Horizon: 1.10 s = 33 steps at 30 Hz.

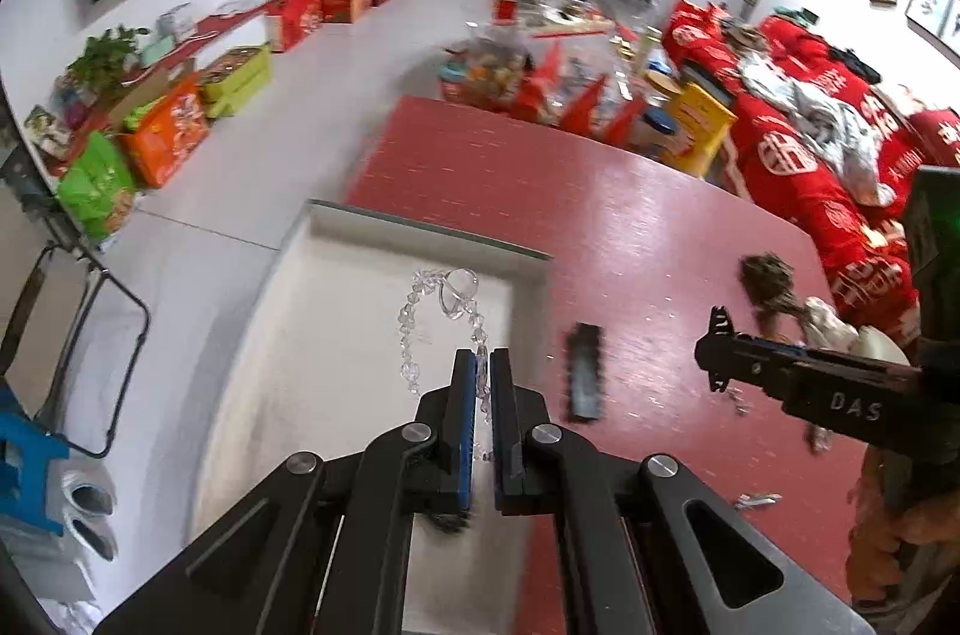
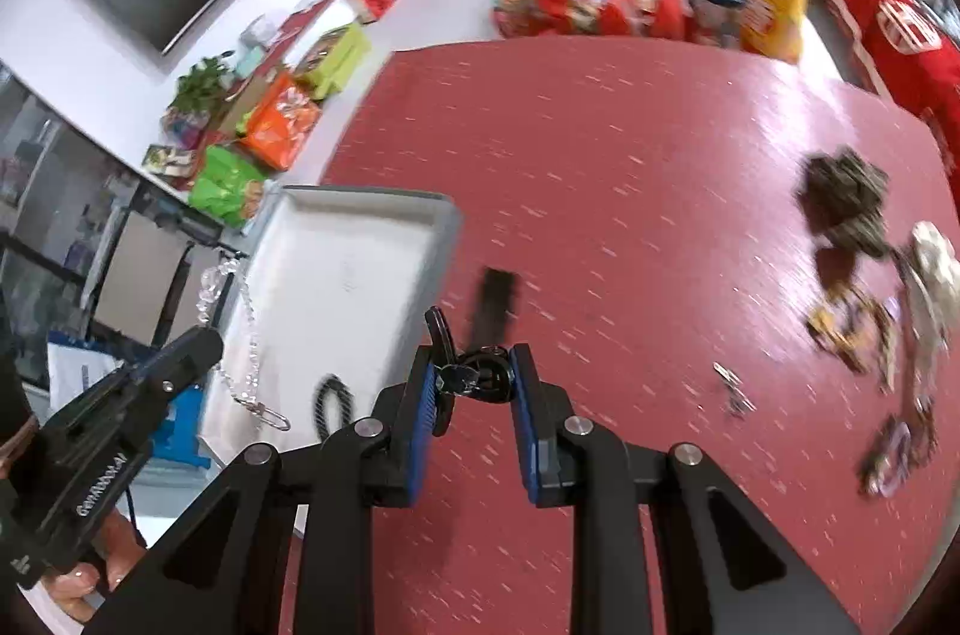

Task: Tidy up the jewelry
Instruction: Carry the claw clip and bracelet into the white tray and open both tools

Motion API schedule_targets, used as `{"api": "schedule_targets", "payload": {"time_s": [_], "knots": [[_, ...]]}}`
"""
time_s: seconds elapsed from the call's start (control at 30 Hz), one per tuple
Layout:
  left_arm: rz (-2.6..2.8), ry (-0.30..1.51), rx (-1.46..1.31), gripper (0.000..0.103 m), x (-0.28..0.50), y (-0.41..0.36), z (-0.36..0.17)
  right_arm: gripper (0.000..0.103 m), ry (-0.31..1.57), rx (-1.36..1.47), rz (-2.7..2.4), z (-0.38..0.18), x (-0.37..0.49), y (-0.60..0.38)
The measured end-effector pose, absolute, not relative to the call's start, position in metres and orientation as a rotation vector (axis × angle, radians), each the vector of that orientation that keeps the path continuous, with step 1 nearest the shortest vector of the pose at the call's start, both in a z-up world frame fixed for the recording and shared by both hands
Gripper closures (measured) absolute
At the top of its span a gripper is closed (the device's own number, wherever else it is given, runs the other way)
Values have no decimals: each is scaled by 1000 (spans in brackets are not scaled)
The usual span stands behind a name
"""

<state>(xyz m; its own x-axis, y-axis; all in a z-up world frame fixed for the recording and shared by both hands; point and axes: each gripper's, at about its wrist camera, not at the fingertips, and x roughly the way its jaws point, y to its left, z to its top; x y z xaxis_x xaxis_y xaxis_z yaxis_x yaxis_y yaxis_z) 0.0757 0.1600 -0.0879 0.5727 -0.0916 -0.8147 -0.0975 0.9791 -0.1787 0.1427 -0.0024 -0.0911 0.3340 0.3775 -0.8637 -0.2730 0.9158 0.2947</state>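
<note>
My left gripper (image 1: 483,359) is shut on a clear crystal bead chain (image 1: 414,329), which dangles above a white tray (image 1: 336,335). In the right wrist view the same chain (image 2: 252,335) hangs from the left gripper (image 2: 204,338), with a metal clasp at its lower end. My right gripper (image 2: 474,365) is shut on a glossy black looped piece of jewelry (image 2: 480,380) above the red table (image 2: 630,191). The right gripper (image 1: 717,353) also shows from the side in the left wrist view. A blurred black rectangular clip (image 2: 495,305) lies on the table beside the tray (image 2: 348,269).
A heap of mixed jewelry (image 2: 846,209) with several loose pieces lies at the table's right. A black coiled cord (image 2: 333,404) rests in the tray. Colourful boxes (image 1: 162,137) line the floor by the left wall, and red bags (image 1: 792,155) pile up beyond the table.
</note>
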Motion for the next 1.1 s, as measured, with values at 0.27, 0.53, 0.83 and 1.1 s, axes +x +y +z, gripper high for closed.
{"api": "schedule_targets", "payload": {"time_s": [0.27, 0.53, 0.83, 1.1], "knots": [[126, 990, -173, 98, 104, 204, -123, 77, 1154, 55, 513, -106, 172, 68], [157, 1024, -114, 98, 132, 205, -167, 77, 1178, 44, 525, -136, 203, 101], [173, 1064, -94, 98, 145, 201, -197, 77, 1255, 27, 474, -185, 220, 107], [182, 1111, -95, 98, 148, 196, -213, 77, 1272, -3, 459, -200, 226, 109]]}}
